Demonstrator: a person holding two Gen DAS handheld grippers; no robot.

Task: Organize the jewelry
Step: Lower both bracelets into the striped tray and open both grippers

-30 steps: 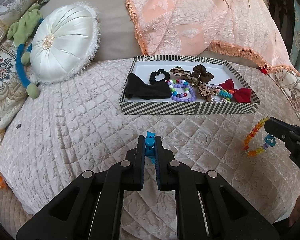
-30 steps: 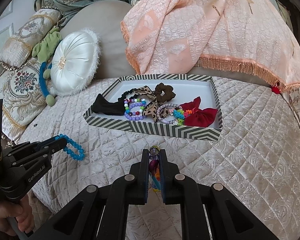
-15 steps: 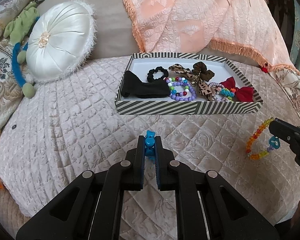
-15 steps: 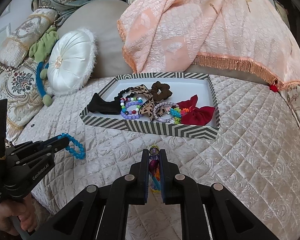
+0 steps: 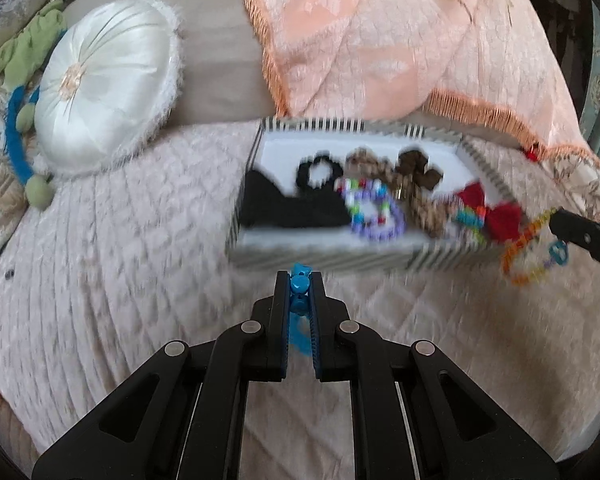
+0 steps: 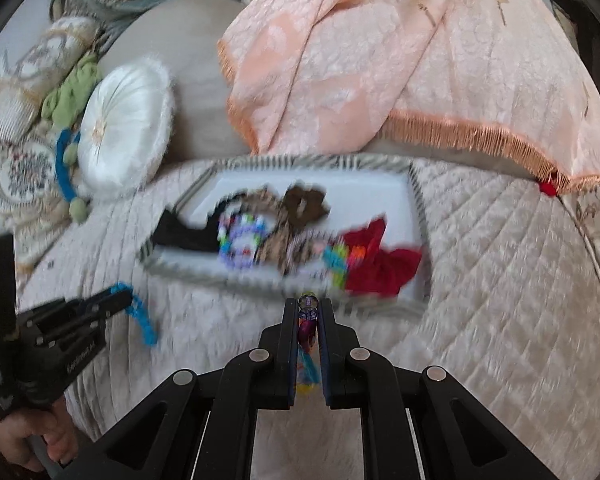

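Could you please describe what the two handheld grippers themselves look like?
Both the left gripper and right gripper are matte black, with two flat parallel fingers on angular linkages with silver rivets. Blue pads line the fingers. The left body bears small white lettering, unreadable here. No cables or sleeves show.

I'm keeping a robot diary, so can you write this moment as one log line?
left tongs: shut on blue bead bracelet | right tongs: shut on orange bead bracelet | striped tray: on bed, ahead of both
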